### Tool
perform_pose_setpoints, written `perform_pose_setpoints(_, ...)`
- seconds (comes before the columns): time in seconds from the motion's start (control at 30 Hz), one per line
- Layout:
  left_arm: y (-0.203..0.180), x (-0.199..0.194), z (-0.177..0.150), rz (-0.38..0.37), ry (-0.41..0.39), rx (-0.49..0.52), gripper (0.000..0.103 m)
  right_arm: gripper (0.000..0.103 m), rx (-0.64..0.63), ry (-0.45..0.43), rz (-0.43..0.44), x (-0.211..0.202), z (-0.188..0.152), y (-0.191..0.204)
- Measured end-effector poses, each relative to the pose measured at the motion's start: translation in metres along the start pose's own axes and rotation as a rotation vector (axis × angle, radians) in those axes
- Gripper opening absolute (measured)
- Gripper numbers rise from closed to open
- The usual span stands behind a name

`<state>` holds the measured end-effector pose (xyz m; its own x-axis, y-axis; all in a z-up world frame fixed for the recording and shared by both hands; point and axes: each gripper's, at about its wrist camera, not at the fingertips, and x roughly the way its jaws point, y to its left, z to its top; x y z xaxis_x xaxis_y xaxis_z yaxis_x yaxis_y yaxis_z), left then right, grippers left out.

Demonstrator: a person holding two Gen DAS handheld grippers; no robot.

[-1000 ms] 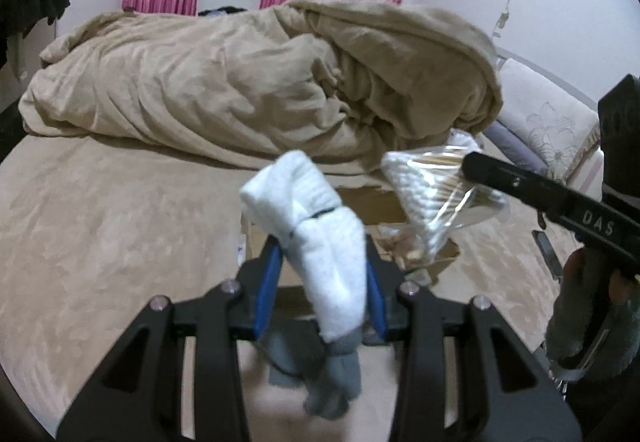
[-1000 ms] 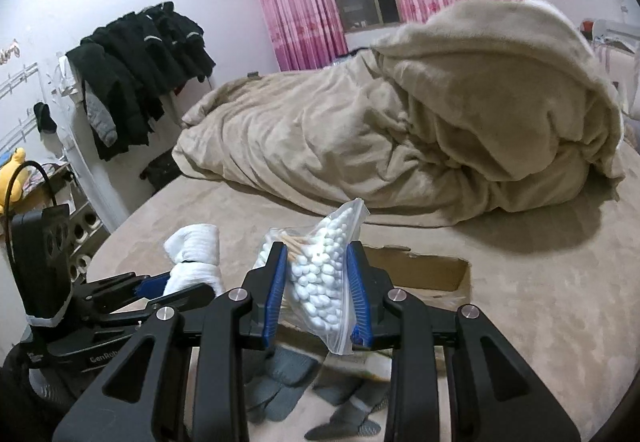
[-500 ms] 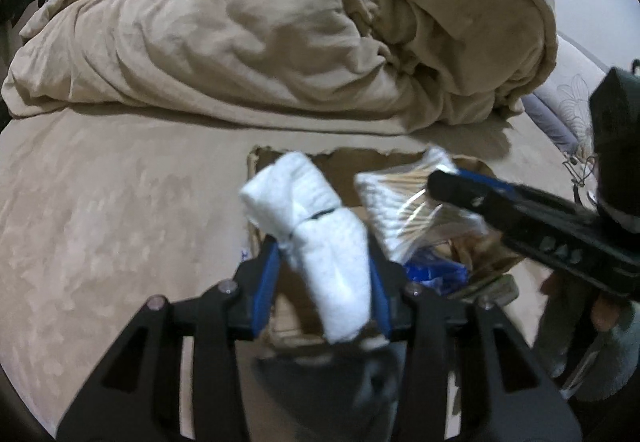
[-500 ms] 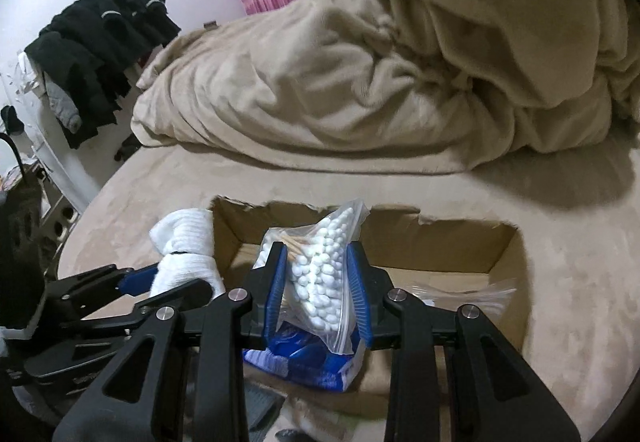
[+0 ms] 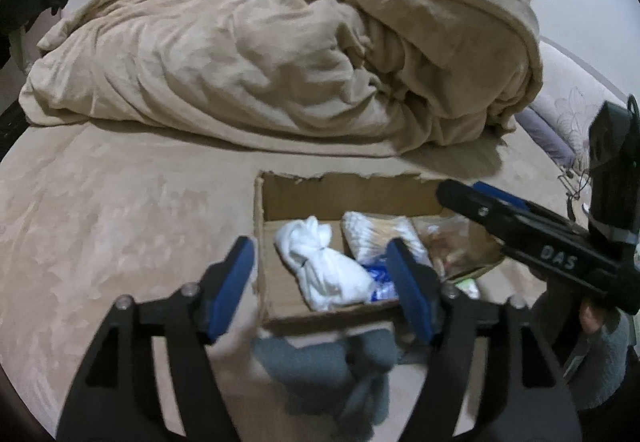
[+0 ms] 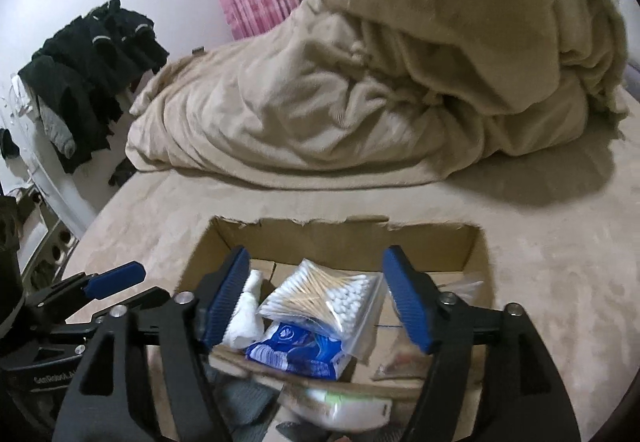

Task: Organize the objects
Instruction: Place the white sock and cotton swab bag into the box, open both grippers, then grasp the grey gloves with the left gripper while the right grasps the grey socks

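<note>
An open cardboard box (image 5: 268, 197) (image 6: 328, 242) sits on the bed. Inside it lie a rolled white sock bundle (image 5: 324, 270) (image 6: 244, 318), a clear bag of cotton swabs (image 5: 380, 238) (image 6: 324, 294) and a blue packet (image 6: 296, 350). My left gripper (image 5: 320, 286) is open and empty, just above the box's near edge. My right gripper (image 6: 316, 294) is open and empty over the box; it also shows in the left wrist view (image 5: 460, 193). Grey socks (image 5: 328, 366) lie on the bed in front of the box.
A heaped beige duvet (image 5: 280, 61) fills the far side of the bed. Dark clothes (image 6: 88, 73) hang at the left wall. A pillow (image 5: 560, 113) lies at the right. More clear bags (image 5: 448, 242) lie in the box's right part.
Both grippers have opened over the box. The white sock bundle and the cotton swab bag have dropped from the fingers into the box.
</note>
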<state>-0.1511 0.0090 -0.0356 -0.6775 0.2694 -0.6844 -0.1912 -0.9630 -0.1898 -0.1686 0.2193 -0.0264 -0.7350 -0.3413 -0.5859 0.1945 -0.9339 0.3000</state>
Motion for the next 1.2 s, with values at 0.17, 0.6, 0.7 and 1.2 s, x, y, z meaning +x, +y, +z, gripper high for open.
perform_pose_setpoints(0.17,-0.001,-0.029,-0.005,0.002,-0.028,-0.022,0.075,0.085,-0.015,-0.034,0.012,-0.039,-0.001,0.007)
perform_pose_setpoints(0.6,-0.018,-0.108,-0.030,0.013,-0.098,-0.028,0.077,0.089,-0.074,-0.124,0.020,-0.127,-0.014,0.024)
perform_pose_setpoints(0.7,-0.018,-0.116,-0.037,0.020,-0.108,-0.036,0.077,0.089,-0.085,-0.136,0.015,-0.139,-0.018,0.025)
perform_pose_setpoints(1.2,-0.017,-0.100,-0.077,0.064,-0.053,-0.036,0.080,0.089,-0.052,-0.073,-0.022,-0.145,-0.056,-0.002)
